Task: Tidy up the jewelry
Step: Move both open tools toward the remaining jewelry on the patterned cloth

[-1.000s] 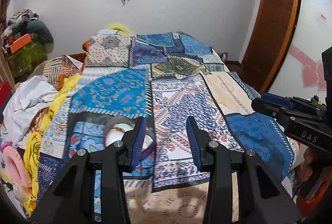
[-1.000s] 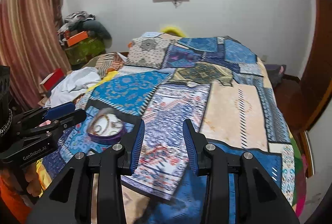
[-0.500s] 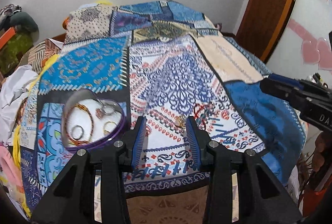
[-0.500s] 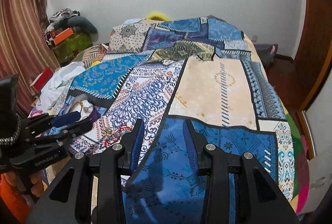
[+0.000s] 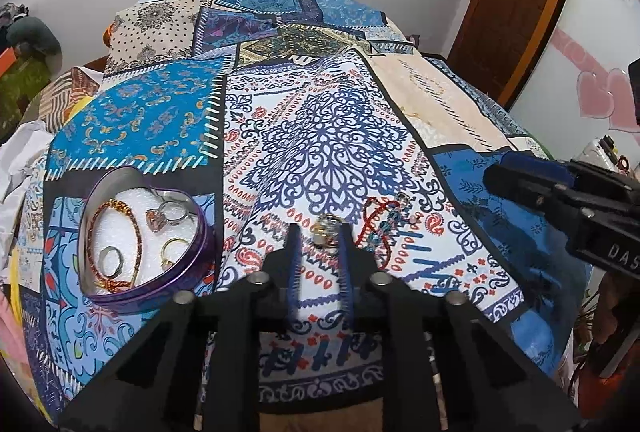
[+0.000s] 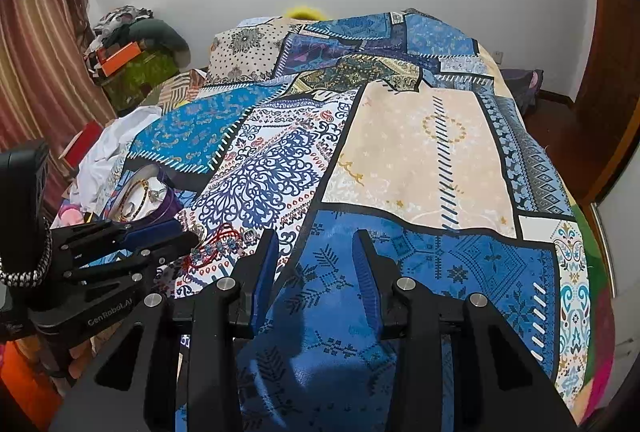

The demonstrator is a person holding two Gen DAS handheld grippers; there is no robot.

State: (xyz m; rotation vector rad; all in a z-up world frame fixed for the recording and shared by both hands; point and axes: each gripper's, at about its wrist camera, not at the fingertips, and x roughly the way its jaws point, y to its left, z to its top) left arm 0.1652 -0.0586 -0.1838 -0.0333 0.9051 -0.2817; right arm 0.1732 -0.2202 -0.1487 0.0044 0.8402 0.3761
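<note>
Your left tongs (image 5: 319, 232) stand released just above the bed (image 5: 328, 135), their blue pads either side of a ring (image 5: 326, 230) that lies on the white-and-navy patch of the bedspread; you cannot tell from these views whether the pads touch it. Just right of that ring lies a red bracelet (image 5: 378, 228) with blue beads, and a smaller ring (image 5: 401, 198) sits at its far end.

To the left, near the bed's edge, sits the purple heart-shaped tin (image 5: 192, 264). Inside it, on white foam, you have a red-and-gold bangle (image 5: 96, 220), a pink-stoned ring (image 5: 170, 213), a gold ring (image 5: 172, 248) and a silver ring (image 5: 110, 260).

Your right tongs (image 6: 316, 264) are also released and hold nothing. They hang over the blue patch at the near right of the bed, well apart from the jewelry. From their view, the left tongs' tips reach the ring beside the bracelet, with the tin beyond at far left.
</note>
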